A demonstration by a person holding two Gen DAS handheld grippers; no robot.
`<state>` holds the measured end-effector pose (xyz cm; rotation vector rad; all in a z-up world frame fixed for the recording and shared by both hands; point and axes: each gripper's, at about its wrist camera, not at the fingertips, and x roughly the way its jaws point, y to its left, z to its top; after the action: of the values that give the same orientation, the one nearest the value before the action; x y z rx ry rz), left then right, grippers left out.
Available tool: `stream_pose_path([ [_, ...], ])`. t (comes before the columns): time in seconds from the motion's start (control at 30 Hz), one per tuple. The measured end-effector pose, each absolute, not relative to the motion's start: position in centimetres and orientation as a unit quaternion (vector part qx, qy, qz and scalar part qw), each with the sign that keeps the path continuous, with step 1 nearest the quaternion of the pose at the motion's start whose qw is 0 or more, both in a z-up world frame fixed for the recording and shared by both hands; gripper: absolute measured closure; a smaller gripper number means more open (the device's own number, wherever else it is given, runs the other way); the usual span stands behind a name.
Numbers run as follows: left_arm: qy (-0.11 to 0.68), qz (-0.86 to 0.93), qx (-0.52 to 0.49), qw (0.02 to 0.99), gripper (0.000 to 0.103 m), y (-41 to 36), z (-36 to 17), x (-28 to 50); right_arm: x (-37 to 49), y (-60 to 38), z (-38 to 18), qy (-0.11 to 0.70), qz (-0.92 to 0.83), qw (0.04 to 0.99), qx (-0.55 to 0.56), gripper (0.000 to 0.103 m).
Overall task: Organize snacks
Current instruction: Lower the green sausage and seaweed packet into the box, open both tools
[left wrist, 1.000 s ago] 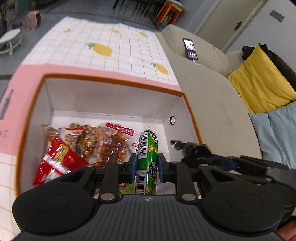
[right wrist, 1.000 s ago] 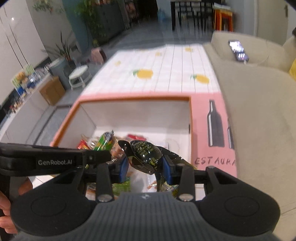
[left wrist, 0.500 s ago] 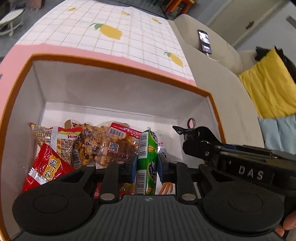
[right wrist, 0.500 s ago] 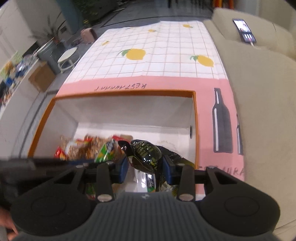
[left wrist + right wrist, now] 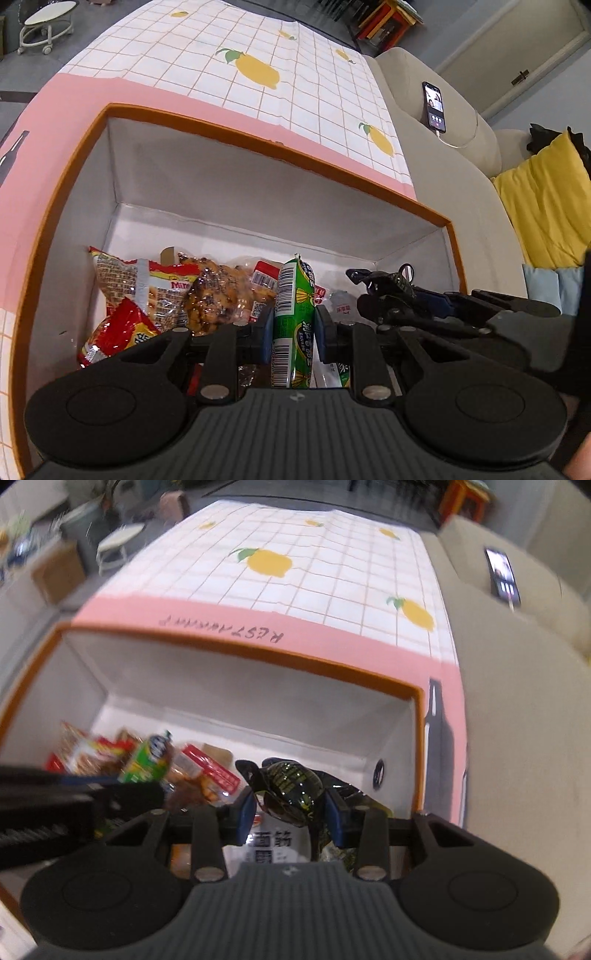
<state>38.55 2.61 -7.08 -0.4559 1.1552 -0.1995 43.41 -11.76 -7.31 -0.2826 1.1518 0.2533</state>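
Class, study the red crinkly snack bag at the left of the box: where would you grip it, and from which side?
Grip the red bag by its upper crimped edge, coming from above. It lies slanted against the box's left wall, with other packets crowding its right, so only the top looks free.

The pink tablecloth [image 5: 332, 653] reads "RESTAURANT"; a white packet [image 5: 275, 843] shows "面筋".

A lemon-print tablecloth [image 5: 258, 81] is covering the table, a beige sofa [image 5: 450, 177] is sitting beside it holding a phone [image 5: 434, 107] and yellow cushion [image 5: 543, 206], and a grey floor [image 5: 22, 110] is showing beyond.
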Motion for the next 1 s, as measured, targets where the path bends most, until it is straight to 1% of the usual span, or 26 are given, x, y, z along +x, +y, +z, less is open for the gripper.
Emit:
stream_pose_path([
  [0.07, 0.54, -0.094, -0.209, 0.81, 0.078, 2.6, -7.0, 38.6, 43.4, -11.9, -7.5, 0.535, 0.113, 0.824, -0.149, 0.064],
  [0.1, 0.54, -0.095, -0.207, 0.811, 0.078, 2.6, -6.9, 38.6, 43.4, -12.1, -7.4, 0.534, 0.11, 0.825, -0.148, 0.061],
  [0.17, 0.54, -0.096, -0.204, 0.811, 0.078, 2.4, -6.9, 38.5, 43.3, -12.7, -6.9, 0.532, 0.111, 0.828, -0.137, 0.06],
  [0.2, 0.541, -0.096, -0.205, 0.81, 0.078, 2.4, -6.9, 38.5, 43.2, -13.0, -6.6, 0.531, 0.112, 0.83, -0.132, 0.058],
  [0.37, 0.546, -0.111, -0.199, 0.807, 0.078, 1.5, -6.9, 38.3, 42.0, -14.3, -4.9, 0.517, 0.114, 0.841, -0.111, 0.058],
  [0.5, 0.553, -0.129, -0.188, 0.801, 0.078, 0.3, -7.0, 37.8, 40.2, -15.8, -3.4, 0.499, 0.119, 0.853, -0.091, 0.054],
  [0.7, 0.568, -0.128, -0.17, 0.795, 0.078, -1.6, -7.7, 37.7, 37.8, -17.5, -1.8, 0.487, 0.136, 0.861, -0.048, 0.053],
  [1.0, 0.591, -0.094, -0.153, 0.786, 0.077, -2.3, -8.5, 37.8, 36.1, -18.6, -1.5, 0.494, 0.147, 0.857, -0.027, 0.05],
])
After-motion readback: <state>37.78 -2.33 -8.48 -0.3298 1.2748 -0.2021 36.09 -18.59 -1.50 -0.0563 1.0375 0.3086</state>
